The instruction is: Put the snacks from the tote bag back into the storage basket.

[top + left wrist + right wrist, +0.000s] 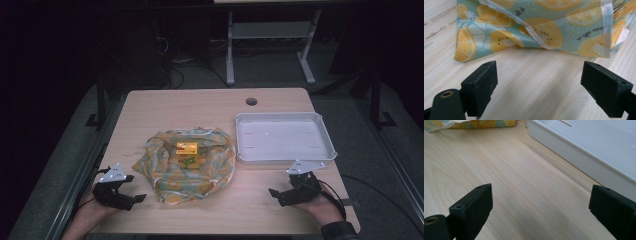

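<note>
A crumpled cloth bag printed with orange slices on pale teal lies in the middle of the wooden table. A small yellow box rests on top of it. My left gripper sits at the table's front left, open, jaws pointing right toward the bag, nothing between them. In the left gripper view the bag's hem lies just beyond the open left gripper. My right gripper rests at the front right, open and empty, just below the white tray. In the right gripper view the right gripper is over bare wood.
The empty white tray's wall runs along the right in the right gripper view. A round cable hole is near the table's far edge. A white desk frame stands on the floor beyond the table.
</note>
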The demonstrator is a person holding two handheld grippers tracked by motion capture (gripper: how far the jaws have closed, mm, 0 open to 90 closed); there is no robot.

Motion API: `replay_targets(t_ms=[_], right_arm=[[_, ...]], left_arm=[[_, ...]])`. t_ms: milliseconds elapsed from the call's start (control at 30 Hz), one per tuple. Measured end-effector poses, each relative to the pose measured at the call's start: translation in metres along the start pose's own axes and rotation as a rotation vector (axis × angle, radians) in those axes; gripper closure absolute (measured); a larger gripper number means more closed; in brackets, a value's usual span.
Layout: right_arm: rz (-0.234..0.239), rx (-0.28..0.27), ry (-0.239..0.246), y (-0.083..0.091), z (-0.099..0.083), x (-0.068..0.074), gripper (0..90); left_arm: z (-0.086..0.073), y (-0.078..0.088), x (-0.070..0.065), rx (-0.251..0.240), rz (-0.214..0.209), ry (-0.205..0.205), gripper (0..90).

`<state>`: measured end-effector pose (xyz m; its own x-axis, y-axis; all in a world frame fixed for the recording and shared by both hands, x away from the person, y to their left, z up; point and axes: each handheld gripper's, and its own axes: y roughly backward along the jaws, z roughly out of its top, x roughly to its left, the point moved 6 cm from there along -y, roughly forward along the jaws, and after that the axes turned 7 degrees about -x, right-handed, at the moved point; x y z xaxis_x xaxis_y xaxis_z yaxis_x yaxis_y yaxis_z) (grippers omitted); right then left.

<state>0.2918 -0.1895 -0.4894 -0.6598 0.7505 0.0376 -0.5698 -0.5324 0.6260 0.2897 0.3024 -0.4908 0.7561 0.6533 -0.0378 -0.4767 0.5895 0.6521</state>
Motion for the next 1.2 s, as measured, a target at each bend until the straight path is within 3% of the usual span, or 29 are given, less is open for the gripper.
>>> replay_targets(t_ms=[467,733,933,1200], right_arm=[[0.013,0.000,0.006,-0.004,0.003,0.000,5.9],[0.048,-0.007,0.021,-0.006,0.006,0.008,5.9],[0.043,0.003,0.030,-0.007,0.007,0.011,5.9],[0.039,-0.015,0.042,-0.002,0.008,0.009,6.0]], left_arm=[[0.013,0.005,-0.003,-0.009,-0.030,0.000,13.9],[0.026,0.010,-0.006,-0.017,-0.051,-0.014,13.9],[0.033,0.015,-0.006,-0.020,-0.060,-0.007,13.9],[0.056,0.018,-0.005,-0.024,-0.061,-0.037,13.9]])
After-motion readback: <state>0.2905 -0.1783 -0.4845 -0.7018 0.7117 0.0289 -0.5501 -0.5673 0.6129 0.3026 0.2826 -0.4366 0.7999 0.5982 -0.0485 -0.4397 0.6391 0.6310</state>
